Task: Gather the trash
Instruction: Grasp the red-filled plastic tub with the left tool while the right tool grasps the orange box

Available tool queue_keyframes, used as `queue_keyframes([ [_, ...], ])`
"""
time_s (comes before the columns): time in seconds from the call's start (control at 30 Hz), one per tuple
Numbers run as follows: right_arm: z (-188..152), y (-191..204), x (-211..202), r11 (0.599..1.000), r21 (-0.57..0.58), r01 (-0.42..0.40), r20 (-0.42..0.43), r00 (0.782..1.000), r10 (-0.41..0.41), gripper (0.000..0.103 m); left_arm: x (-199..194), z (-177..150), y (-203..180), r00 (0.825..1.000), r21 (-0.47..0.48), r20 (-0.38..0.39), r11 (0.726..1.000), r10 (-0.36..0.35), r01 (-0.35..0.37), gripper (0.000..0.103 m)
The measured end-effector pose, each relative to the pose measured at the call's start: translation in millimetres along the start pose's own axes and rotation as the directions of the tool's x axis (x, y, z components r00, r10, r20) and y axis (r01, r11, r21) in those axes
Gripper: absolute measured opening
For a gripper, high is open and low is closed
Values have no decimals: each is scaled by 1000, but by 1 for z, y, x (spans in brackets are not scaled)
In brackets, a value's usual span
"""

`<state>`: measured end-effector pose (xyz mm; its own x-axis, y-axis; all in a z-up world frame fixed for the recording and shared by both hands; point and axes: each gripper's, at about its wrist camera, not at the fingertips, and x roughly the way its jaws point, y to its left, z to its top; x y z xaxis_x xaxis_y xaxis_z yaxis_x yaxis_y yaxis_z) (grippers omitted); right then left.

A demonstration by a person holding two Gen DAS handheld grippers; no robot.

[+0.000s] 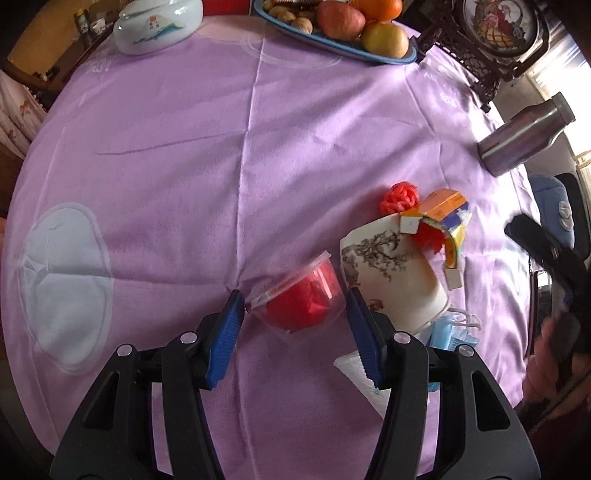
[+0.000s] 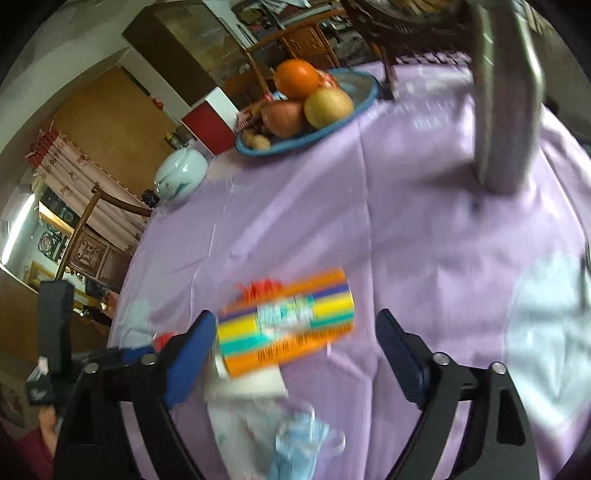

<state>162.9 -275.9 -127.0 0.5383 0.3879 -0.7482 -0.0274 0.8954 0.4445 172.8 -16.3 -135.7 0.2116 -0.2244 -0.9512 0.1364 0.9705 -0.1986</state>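
Your bench [image 1: 177, 122] is covered in a lilac cloth, and its far edge is busy: a blue fruit tray [image 1: 332, 48] piled with apples, an orange and walnuts, a white lidded porcelain bowl [image 1: 157, 26] to its left, a dark carved stand [image 1: 480, 55] to its right, and a steel flask [image 1: 524, 136] standing nearer you on the right side. The trash sits in a tight cluster at the near right. From your left wrist view, a paper cup [image 1: 391, 273] printed with a tree lies tipped on its side, with an orange carton [image 1: 443, 214] and red netting [image 1: 399, 197] crowding its mouth, a blue face mask [image 1: 454, 332] tucked under its base and a white napkin [image 1: 365, 384] just in front. The cup lies close beside the right finger, so that side is tight. Your left gripper [image 1: 295, 325] has its jaws spread wide and holds nothing; a clear plastic cup with red trash inside [image 1: 306, 295] lies on its side between the fingertips, its rim toward the left finger. Your right gripper [image 2: 295, 354] is likewise wide apart and empty, and its view is motion-blurred: the striped carton [image 2: 286, 325] lies between the jaws, nearer the left finger, with the face mask [image 2: 299, 439] below it.
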Motion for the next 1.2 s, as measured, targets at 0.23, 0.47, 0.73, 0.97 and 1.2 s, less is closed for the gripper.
queue_keyframes([
  [0.23, 20, 7, 39, 999, 29, 40, -49, 998, -38, 90, 2, -7, 7, 999, -25, -5, 999, 36, -36, 57],
  [0.47, -12, 5, 33, 980, -108, 169, -84, 980, -178, 81, 0, -19, 16, 998, -31, -8, 997, 64, -64, 57],
  [0.73, -27, -17, 17, 988, 0, 151, -111, 982, -150, 82, 2, -23, 18, 998, -31, -21, 998, 57, -57, 57],
  [0.97, -35, -15, 15, 988, 17, 153, -110, 983, -150, 88, 3, -26, 15, 997, -10, -27, 997, 71, -71, 57],
  [1.2, -42, -16, 31, 994, 102, 27, -134, 991, -13, 70, 3, -29, 16, 996, -12, -33, 997, 82, -82, 57],
])
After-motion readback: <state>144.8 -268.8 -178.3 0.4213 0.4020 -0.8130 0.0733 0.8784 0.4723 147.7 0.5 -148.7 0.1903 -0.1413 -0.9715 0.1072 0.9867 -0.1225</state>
